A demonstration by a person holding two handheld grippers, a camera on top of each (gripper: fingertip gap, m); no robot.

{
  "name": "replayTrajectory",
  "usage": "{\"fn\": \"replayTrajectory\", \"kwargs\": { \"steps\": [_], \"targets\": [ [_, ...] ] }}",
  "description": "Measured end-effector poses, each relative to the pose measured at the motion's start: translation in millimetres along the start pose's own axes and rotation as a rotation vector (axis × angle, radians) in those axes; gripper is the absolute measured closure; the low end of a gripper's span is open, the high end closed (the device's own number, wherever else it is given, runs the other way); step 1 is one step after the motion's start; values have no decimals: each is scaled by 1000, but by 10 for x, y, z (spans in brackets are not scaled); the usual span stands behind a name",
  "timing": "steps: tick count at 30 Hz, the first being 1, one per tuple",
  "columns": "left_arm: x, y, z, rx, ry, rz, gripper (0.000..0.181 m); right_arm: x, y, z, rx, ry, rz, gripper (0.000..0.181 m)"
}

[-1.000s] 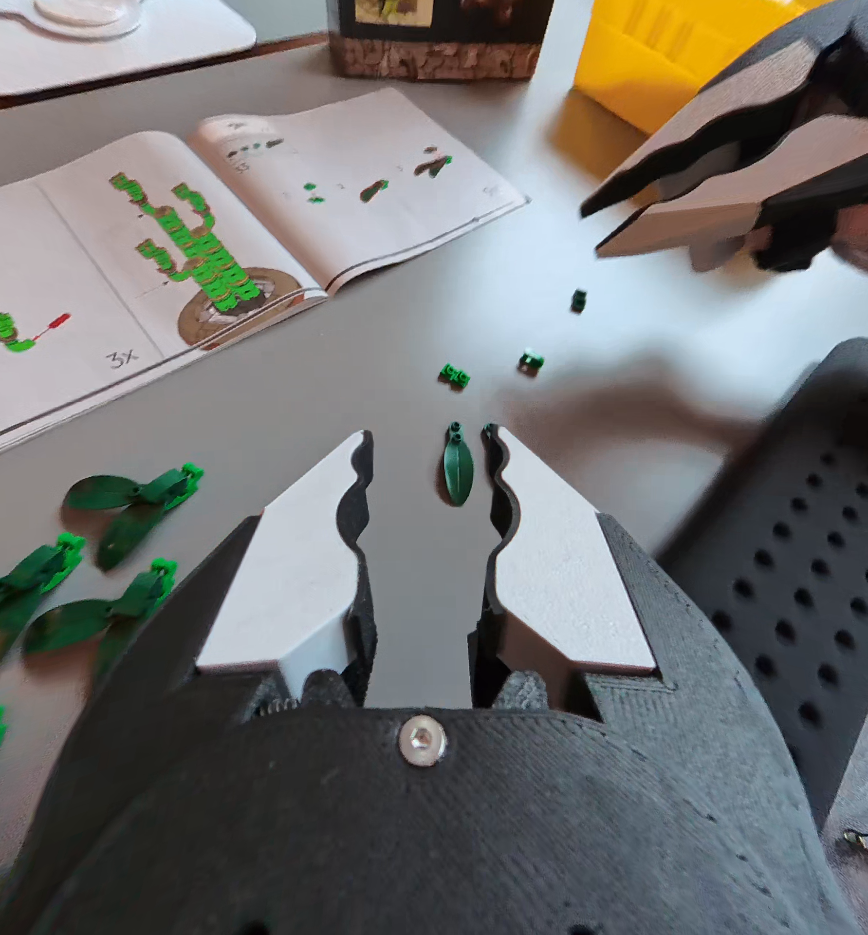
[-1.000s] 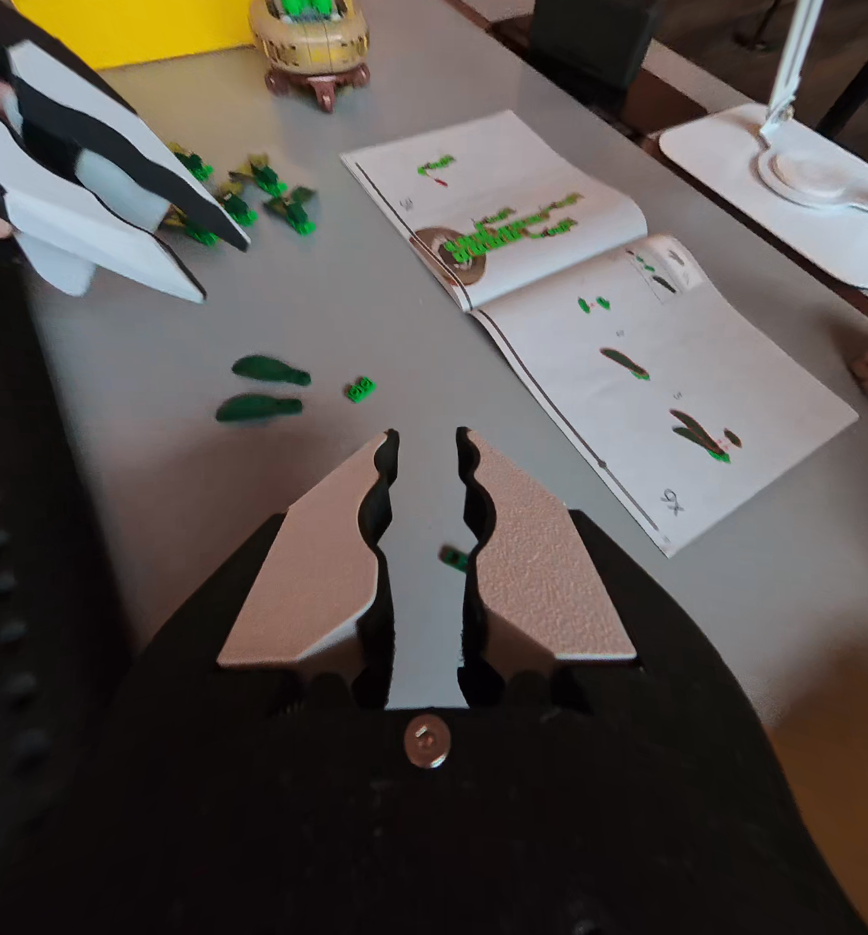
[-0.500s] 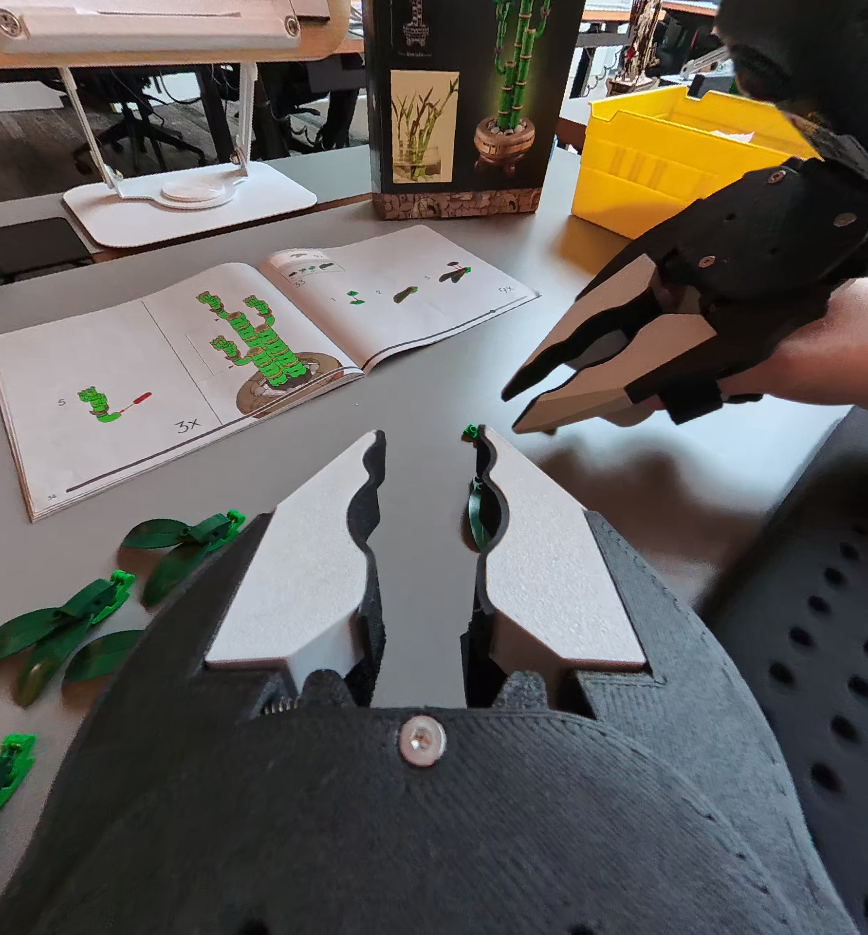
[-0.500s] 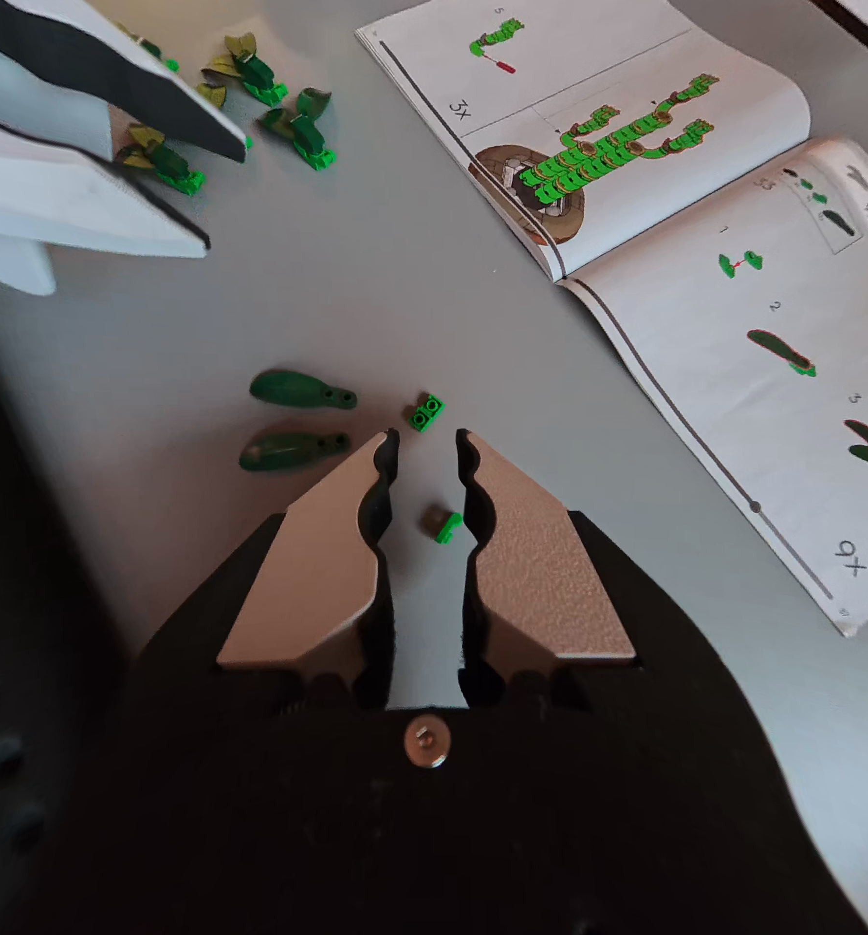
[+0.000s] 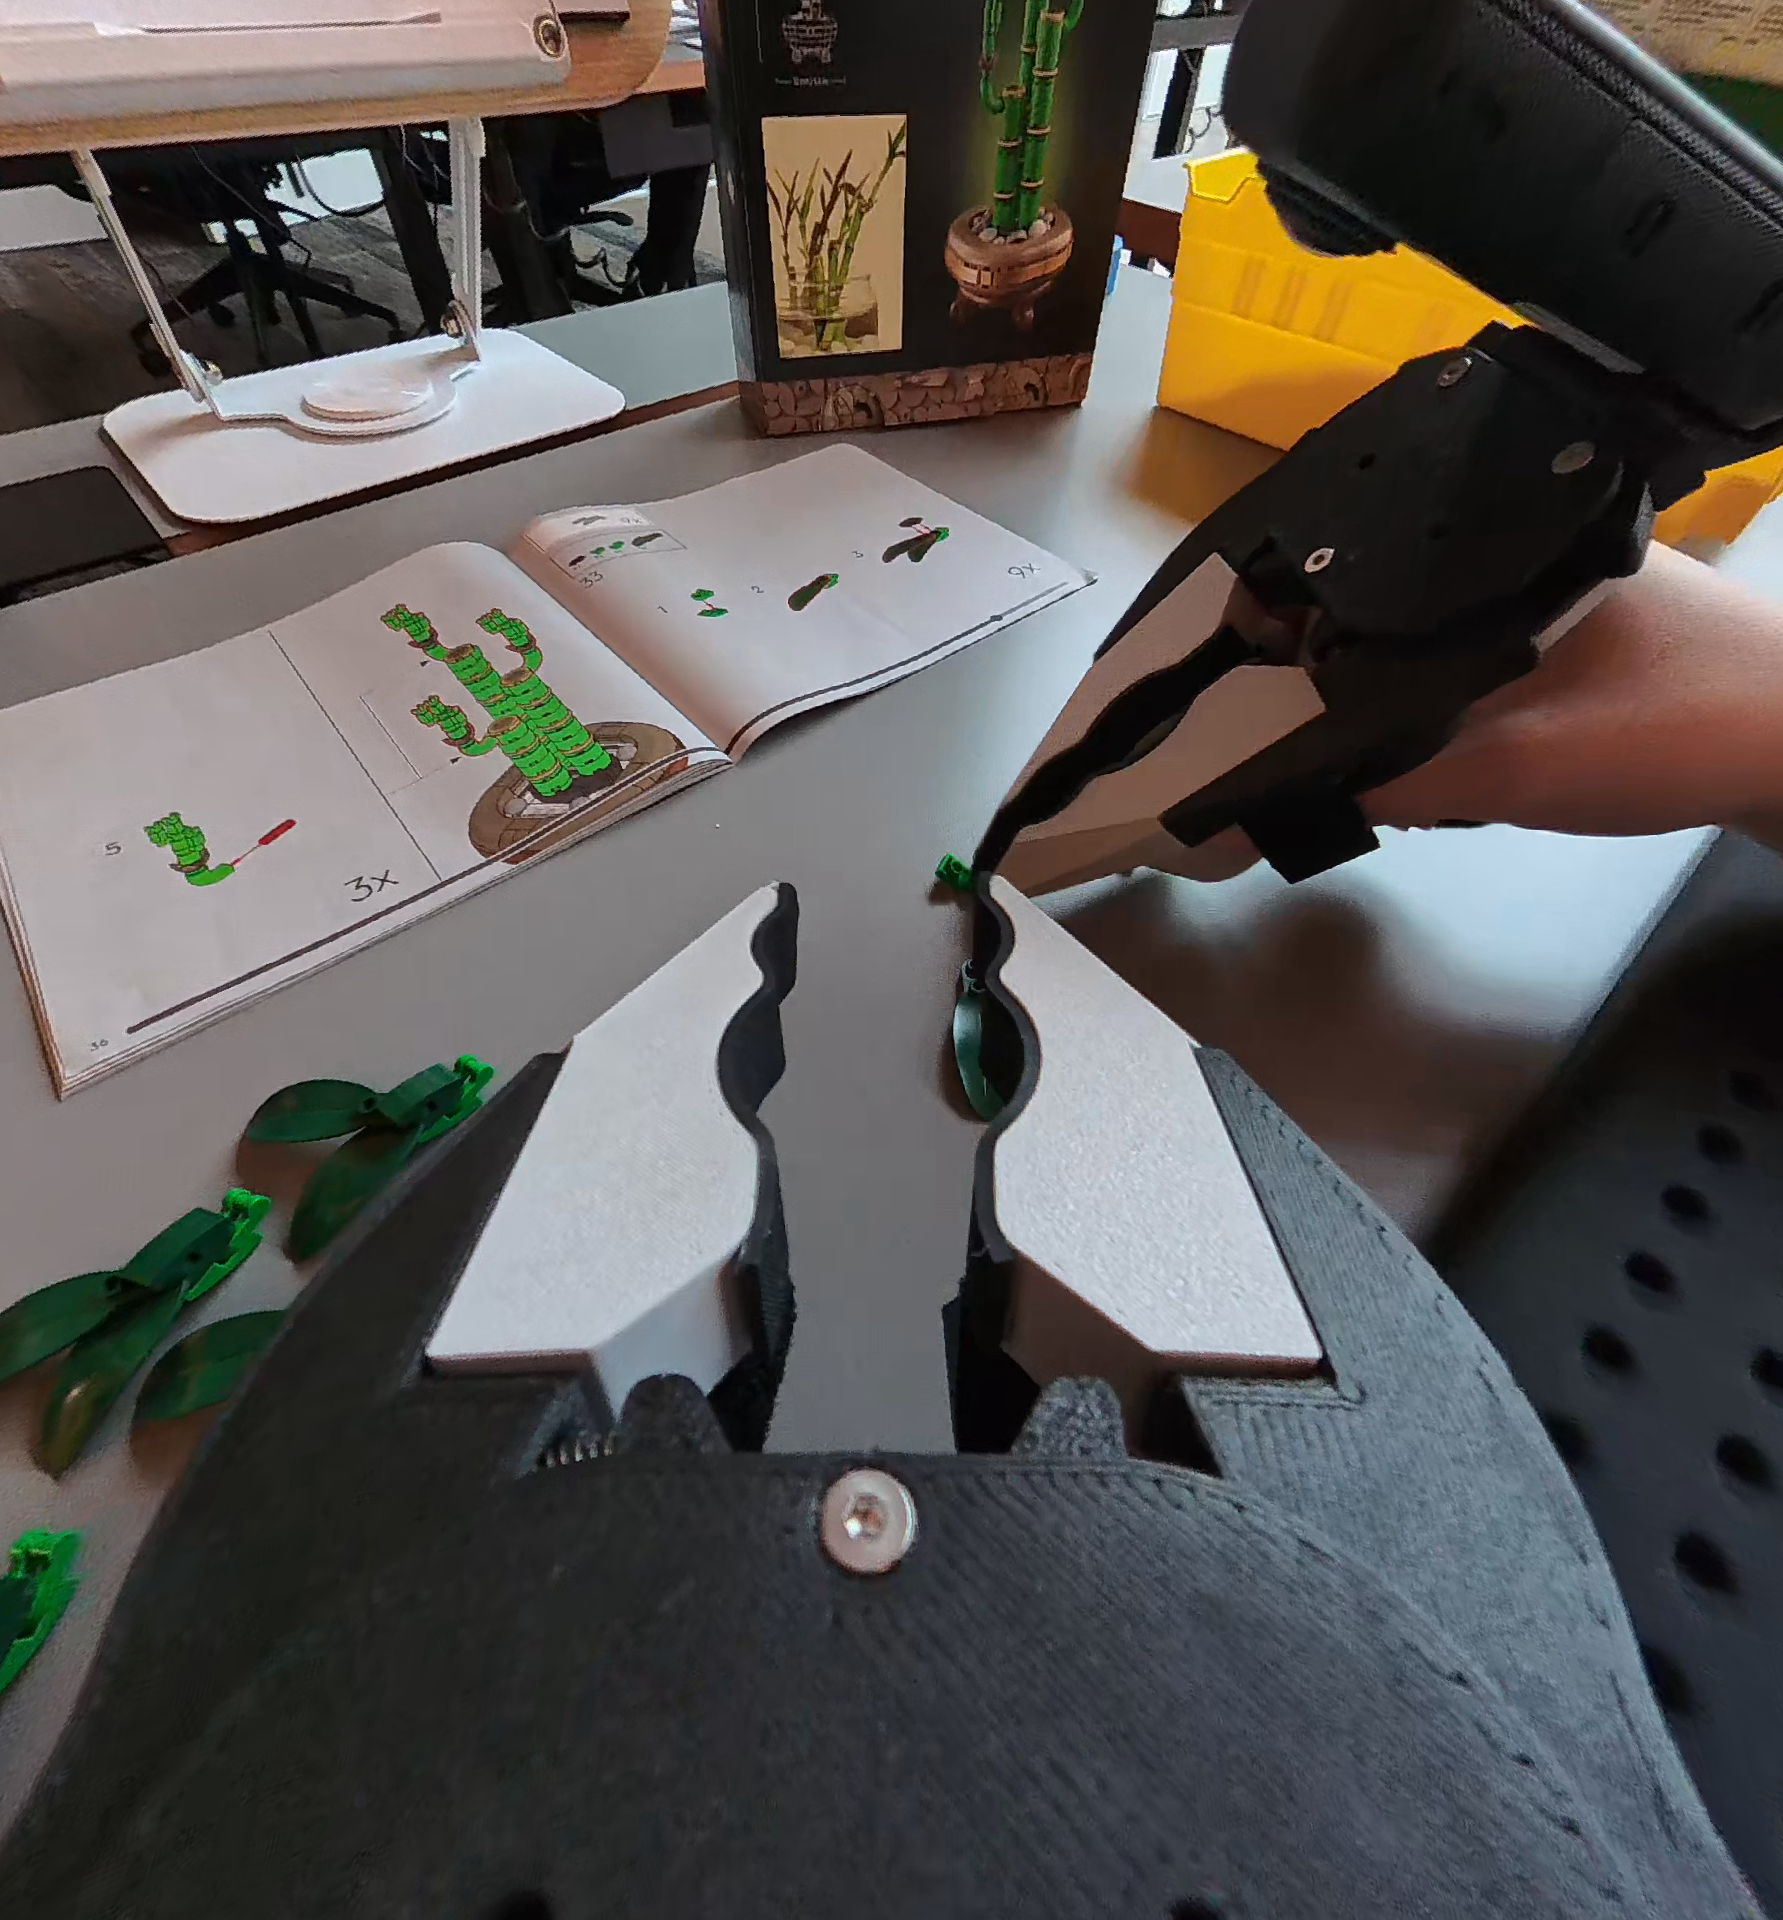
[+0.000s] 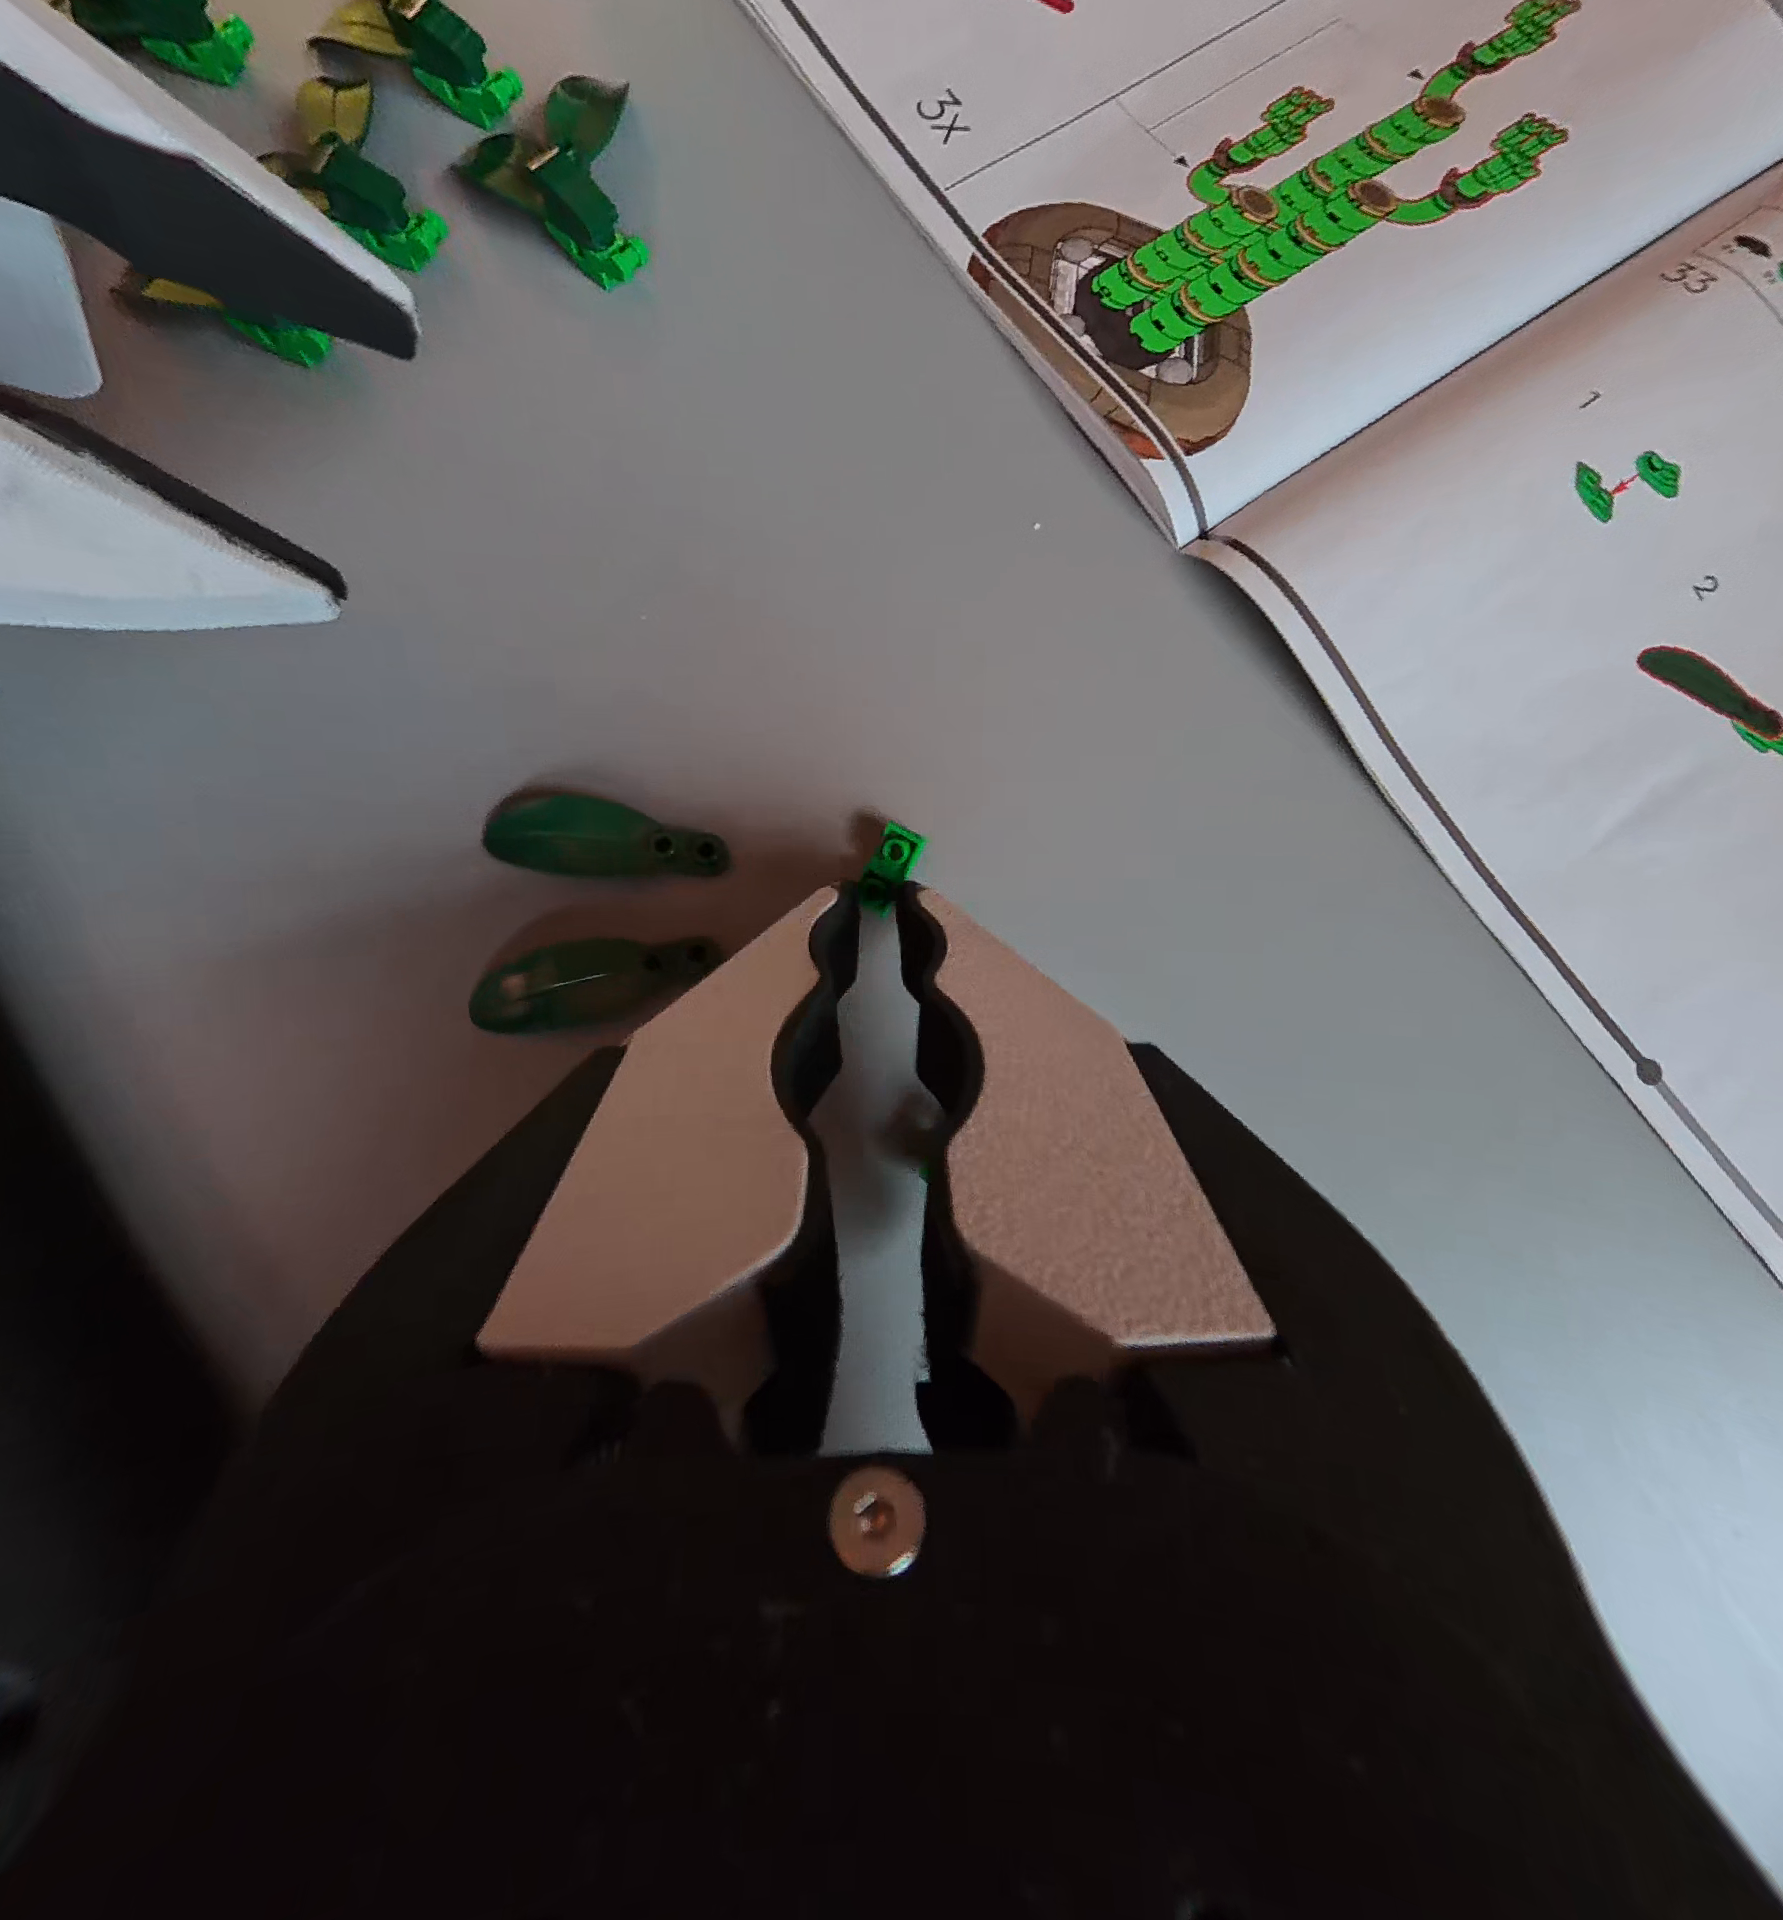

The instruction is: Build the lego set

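My right gripper [image 6: 879, 896] is shut on a small bright green plate [image 6: 895, 862] at its fingertips, low over the grey table. It also shows in the left wrist view [image 5: 986, 868], with the green plate [image 5: 953, 871] at its tip. Two loose dark green leaves [image 6: 596, 842] [image 6: 575, 982] lie just left of it. A small blurred piece [image 6: 918, 1127] lies on the table between its fingers. My left gripper [image 5: 885, 894] is open and empty above the table. One dark green leaf [image 5: 975, 1049] shows beside its right finger. The left gripper's fingers [image 6: 139, 208] show at the top left of the right wrist view.
The open instruction booklet [image 5: 554, 707] lies beyond the grippers and also shows in the right wrist view [image 6: 1489, 468]. Several finished leaf clusters [image 5: 367, 1117] [image 6: 554, 187] lie to the left. The set's box [image 5: 918, 208], a yellow bin [image 5: 1282, 312] and a white lamp base [image 5: 367, 416] stand at the back. A black perforated panel [image 5: 1697, 1247] is at the right. The grippers' ends are close to 10 centimeters from one another. From either gripper's tips it is about 15 centimeters to the black perforated panel [image 5: 1697, 1247].
My right gripper has come down onto the small bright green plate and closed on it. My left gripper has tilted up from the leaf and stays open.
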State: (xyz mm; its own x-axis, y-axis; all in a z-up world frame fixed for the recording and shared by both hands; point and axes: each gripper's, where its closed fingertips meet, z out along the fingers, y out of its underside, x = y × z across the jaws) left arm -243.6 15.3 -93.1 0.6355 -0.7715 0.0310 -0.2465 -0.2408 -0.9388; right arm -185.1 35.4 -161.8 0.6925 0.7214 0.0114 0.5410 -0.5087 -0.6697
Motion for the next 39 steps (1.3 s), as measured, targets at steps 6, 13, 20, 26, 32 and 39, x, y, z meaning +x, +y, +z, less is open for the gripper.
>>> {"fn": "replayTrajectory", "kwargs": {
  "steps": [6,13,20,26,32,39],
  "targets": [
    [60,-33,-24,24,47,-15,151,-173,-120,-162,124,-163,30,176],
    [440,-382,-248,239,247,74,143,-530,-567,-862,493,-626,271,176],
    [537,-394,-217,231,-29,523,139,-698,-593,-1113,519,-877,351,177],
    [723,-412,-234,278,-209,898,156,-740,-561,-1124,467,-976,439,177],
    [788,-365,-201,271,-243,1001,161,-778,-481,-1098,413,-969,413,177],
    [769,-362,-197,269,-246,998,161,-794,-456,-1085,396,-960,399,177]
  ]
}}
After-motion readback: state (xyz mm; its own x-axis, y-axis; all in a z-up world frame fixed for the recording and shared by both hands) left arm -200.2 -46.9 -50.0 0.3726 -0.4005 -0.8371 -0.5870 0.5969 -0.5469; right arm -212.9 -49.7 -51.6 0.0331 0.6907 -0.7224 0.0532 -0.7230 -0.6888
